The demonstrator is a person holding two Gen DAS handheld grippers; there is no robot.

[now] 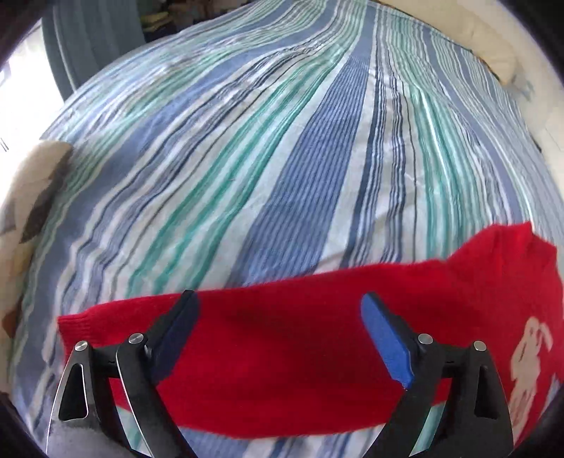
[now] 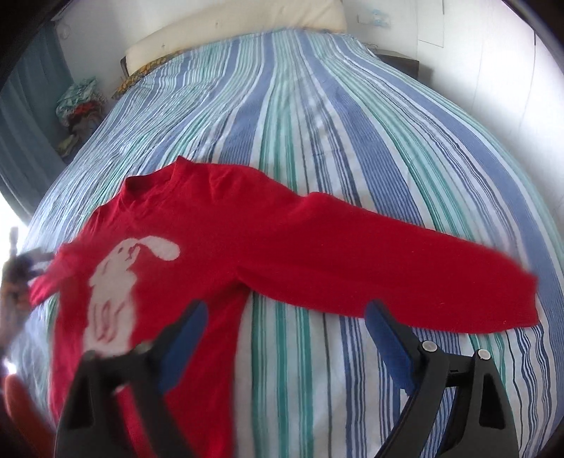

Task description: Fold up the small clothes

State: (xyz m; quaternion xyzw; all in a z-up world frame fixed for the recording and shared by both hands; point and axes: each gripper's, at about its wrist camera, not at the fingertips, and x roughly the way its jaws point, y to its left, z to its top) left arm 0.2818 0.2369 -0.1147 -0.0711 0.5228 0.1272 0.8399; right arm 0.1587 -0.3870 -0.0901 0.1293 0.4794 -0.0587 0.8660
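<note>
While spread flat on the striped bed [image 2: 317, 141], red sweater [image 2: 218, 239] with white rabbit print [image 2: 116, 282], front up, sleeves stretched out to either side. Left gripper [image 1: 278, 331] hanging over one sleeve [image 1: 275, 334], jaws wide apart, nothing pinched, cuff off past the left jaw. Right gripper [image 2: 285, 338] above bare sheet in the armpit corner, jaws likewise apart and empty; torso under the left jaw, other sleeve [image 2: 405, 267] just ahead of the right jaw. Cream pillow [image 2: 239, 31] far ahead at the bed's head.
</note>
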